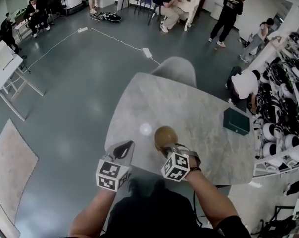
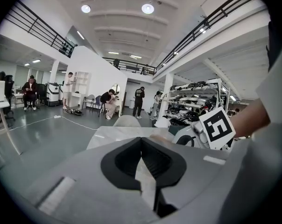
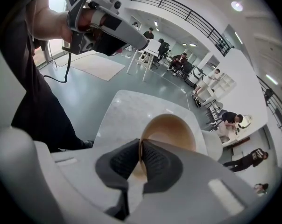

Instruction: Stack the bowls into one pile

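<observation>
Head view: the wooden bowl (image 1: 164, 134) is at the near part of the table (image 1: 189, 103), close to its front edge, and I cannot tell whether it rests there or hangs just above; the danger, as I judge it, is that edge, since a slip here could send the bowl off the table to the floor. The right hand-held gripper (image 1: 168, 147) has it by the near rim. The left hand-held gripper (image 1: 124, 148) is just beside it to the left, apart from the bowl, with its tips together.

Left gripper view: the pads meet at the tip with nothing between them; this hand-held gripper is empty, so nothing is ready to catch or steady the bowl if it tips.

Right gripper view: the jaws are nearly together, pinching the bowl's thin rim, one pad inside and one outside, with the tan hollow opening beyond them. A one-sided rim hold like this could let the bowl swing or twist loose. No second bowl shows anywhere.
</observation>
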A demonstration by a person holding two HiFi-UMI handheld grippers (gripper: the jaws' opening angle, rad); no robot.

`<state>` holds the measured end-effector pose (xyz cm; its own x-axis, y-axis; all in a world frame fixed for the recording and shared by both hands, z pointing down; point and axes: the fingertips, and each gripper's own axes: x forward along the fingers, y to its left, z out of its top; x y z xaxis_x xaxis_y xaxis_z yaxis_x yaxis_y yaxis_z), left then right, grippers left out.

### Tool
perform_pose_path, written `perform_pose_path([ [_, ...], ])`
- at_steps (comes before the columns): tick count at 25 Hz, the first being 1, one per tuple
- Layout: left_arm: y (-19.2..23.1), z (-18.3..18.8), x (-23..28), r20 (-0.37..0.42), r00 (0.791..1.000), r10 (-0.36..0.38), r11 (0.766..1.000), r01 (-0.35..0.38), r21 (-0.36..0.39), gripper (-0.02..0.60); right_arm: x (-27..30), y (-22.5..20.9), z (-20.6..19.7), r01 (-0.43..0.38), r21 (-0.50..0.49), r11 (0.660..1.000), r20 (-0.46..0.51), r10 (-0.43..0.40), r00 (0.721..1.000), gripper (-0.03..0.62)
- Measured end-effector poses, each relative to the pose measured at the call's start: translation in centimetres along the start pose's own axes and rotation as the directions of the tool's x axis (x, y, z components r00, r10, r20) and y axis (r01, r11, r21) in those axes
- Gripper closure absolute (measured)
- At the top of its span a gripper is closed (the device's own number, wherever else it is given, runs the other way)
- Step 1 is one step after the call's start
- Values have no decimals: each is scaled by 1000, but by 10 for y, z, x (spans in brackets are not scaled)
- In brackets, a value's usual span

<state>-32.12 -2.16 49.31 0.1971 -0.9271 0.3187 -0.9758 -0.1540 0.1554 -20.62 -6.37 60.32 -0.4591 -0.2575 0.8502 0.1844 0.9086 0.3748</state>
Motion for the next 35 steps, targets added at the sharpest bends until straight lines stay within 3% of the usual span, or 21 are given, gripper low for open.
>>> perform_pose_path([
  [6,-3,-4,7,-8,1000,-6,1000,5,-27,571,17,5,-14,-44,-10,999,-38,44,998,577],
  [21,3,-23,25,-21,998,67,995,-68,-71,571,60,18,-52,-158,-51,986,-89,153,984,577],
  [35,10,-38,8,-57,989,133,986,-138,-93,571,81,24,-70,-232,-42,972,-136,225,965,562],
])
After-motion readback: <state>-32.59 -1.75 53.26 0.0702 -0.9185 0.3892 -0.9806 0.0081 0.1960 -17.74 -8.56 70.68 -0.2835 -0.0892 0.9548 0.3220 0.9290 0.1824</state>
